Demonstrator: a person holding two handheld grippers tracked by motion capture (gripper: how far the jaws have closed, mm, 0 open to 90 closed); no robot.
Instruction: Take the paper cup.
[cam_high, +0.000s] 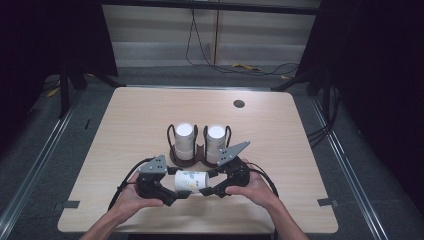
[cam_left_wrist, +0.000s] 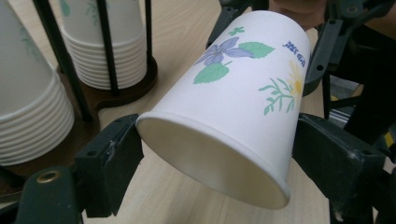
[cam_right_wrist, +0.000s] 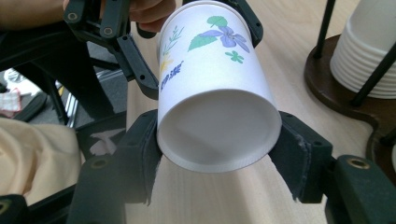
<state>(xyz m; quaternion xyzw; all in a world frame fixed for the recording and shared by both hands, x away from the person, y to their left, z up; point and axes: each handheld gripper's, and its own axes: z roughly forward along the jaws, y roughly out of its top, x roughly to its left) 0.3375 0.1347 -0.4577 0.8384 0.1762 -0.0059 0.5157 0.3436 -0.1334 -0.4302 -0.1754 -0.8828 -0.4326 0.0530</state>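
Dark curtains are framing a pale wooden table (cam_high: 150, 115), with grey floor and loose cables lying beyond its far edge. A small dark round hole (cam_high: 239, 104) is showing near the far right of the tabletop. At the middle, a dark holder (cam_high: 196, 159) with thin upright rods is carrying two stacks of white paper cups, the left stack (cam_high: 184, 141) and the right stack (cam_high: 215, 143) standing side by side.

Just in front of the holder, a single cup (cam_high: 190, 181) printed with flowers and leaves is lying on its side, lifted off the table between the two tools. The left gripper (cam_high: 181, 194) is clamping one end of it and the right gripper (cam_high: 207, 190) the other, so both are gripping the same cup from opposite sides. In the left gripper view the jaws are pressing the cup (cam_left_wrist: 233, 98) at its closed base. In the right gripper view the jaws are pinching the cup (cam_right_wrist: 212, 88) at its wider rim end. A hand is wrapping each tool, the left hand (cam_high: 131, 197) and the right hand (cam_high: 252, 187) coming in from the near edge.
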